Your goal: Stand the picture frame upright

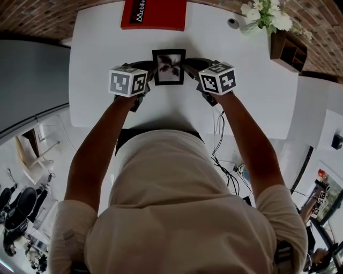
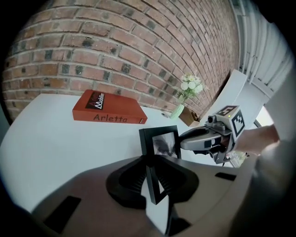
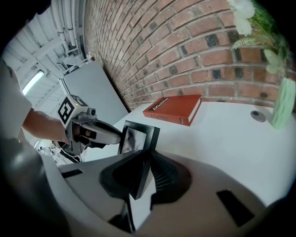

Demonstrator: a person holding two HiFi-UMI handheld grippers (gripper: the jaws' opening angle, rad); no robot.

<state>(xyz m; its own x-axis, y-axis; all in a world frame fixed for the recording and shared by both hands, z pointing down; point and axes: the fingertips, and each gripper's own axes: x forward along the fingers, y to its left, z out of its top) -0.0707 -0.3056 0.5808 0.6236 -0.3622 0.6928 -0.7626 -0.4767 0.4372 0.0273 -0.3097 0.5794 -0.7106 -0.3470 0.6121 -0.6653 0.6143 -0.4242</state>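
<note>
A small black picture frame (image 1: 169, 67) with a dark photo is held between my two grippers over the middle of the white table (image 1: 102, 80). My left gripper (image 1: 151, 74) is shut on the frame's left edge. That edge (image 2: 154, 178) runs straight between its pads in the left gripper view. My right gripper (image 1: 187, 67) is shut on the right edge, which shows as a black bar (image 3: 141, 171) between its jaws. The frame's face (image 2: 165, 143) stands steeply raised. Whether its lower edge touches the table is hidden.
A red book (image 1: 154, 14) lies at the table's far edge by the brick wall. White flowers in a green vase (image 1: 265, 16) and a wooden box (image 1: 288, 51) stand at the far right, with a small round disc (image 1: 232, 23) nearby. Cables (image 1: 222, 160) hang off the near edge.
</note>
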